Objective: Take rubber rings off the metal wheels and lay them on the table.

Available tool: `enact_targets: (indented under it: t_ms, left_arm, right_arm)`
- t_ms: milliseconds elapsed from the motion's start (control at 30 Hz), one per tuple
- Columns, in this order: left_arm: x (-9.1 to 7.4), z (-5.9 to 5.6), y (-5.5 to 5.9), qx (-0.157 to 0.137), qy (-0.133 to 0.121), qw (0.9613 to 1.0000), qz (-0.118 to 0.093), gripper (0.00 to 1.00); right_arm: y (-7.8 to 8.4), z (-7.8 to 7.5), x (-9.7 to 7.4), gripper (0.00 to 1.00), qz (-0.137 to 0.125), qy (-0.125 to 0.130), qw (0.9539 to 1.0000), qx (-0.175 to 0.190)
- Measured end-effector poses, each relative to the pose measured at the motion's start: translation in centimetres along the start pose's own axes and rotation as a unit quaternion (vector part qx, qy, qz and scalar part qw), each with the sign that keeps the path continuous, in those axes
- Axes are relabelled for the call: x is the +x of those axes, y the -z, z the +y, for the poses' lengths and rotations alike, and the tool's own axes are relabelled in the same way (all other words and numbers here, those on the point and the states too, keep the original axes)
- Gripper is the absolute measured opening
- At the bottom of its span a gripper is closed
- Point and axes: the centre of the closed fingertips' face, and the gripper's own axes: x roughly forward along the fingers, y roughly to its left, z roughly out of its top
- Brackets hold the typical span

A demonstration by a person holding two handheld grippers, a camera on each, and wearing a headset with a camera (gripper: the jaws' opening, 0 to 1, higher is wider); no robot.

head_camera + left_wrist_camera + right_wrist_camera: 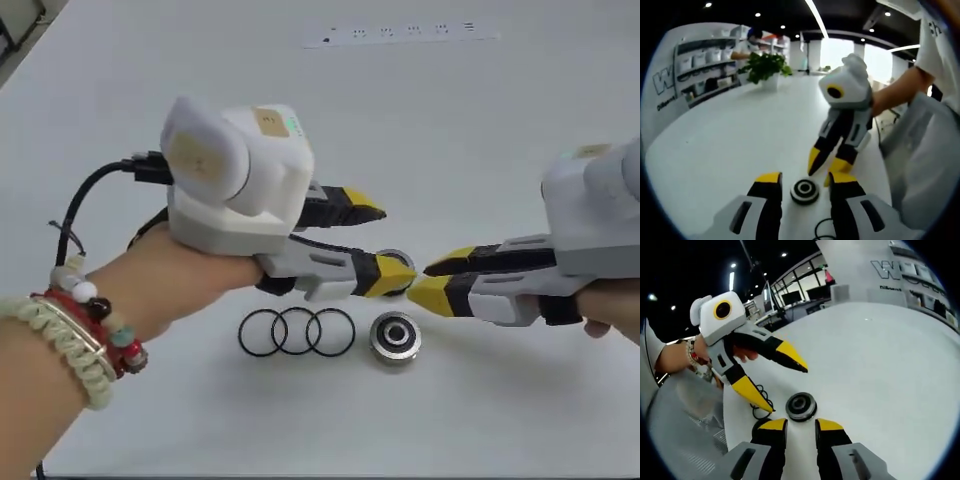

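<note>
Three black rubber rings (297, 331) lie in a row on the white table, with a metal wheel (395, 337) just right of them. A second wheel (392, 257) lies farther back, half hidden. My left gripper (392, 243) reaches in from the left, open wide, its jaws on either side of this wheel (804, 191). Opposite it, my right gripper (425, 282) comes in from the right, open by a narrow gap, its tips just short of the wheel (801, 406). Neither gripper (805, 176) (801, 424) holds anything.
A white power strip (400, 33) lies at the far edge of the table (450, 130). Wide bare tabletop stretches behind and to both sides of the wheels. A black cable (85, 200) trails from the left gripper. Shelves and a potted plant (765, 67) stand far off.
</note>
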Motion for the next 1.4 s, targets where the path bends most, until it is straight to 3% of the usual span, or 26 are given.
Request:
enact_targets:
  t_ms: [367,567,733,767,1033,1400]
  left_arm:
    - [0.9,0.0,1.9,-0.005,-0.005,0.9998,0.020,0.25]
    - [1.1,-0.2,2.4,-0.008,-0.005,0.9996,0.025,0.20]
    - [0.9,-0.1,2.4,-0.008,-0.010,0.9997,0.021,0.15]
    - [0.8,-0.2,2.6,-0.012,-0.011,0.9995,0.027,0.15]
    - [1.2,0.0,2.4,-0.008,-0.013,0.9997,0.019,0.14]
    - [1.4,0.2,2.4,-0.012,-0.021,0.9997,0.009,0.14]
  right_arm:
    - [-0.2,-0.1,0.7,0.20,-0.005,0.010,0.9990,-0.042]
    - [-0.1,-0.1,1.1,0.20,-0.001,0.015,0.9978,-0.065]
    - [0.0,-0.3,1.2,0.20,-0.001,0.015,0.9971,-0.075]
    - [0.0,-0.3,1.2,0.19,-0.001,0.016,0.9965,-0.082]
    - [0.2,-0.3,1.0,0.12,0.012,0.023,0.9911,-0.131]
    - [0.3,-0.2,0.9,0.11,0.024,0.031,0.9865,-0.159]
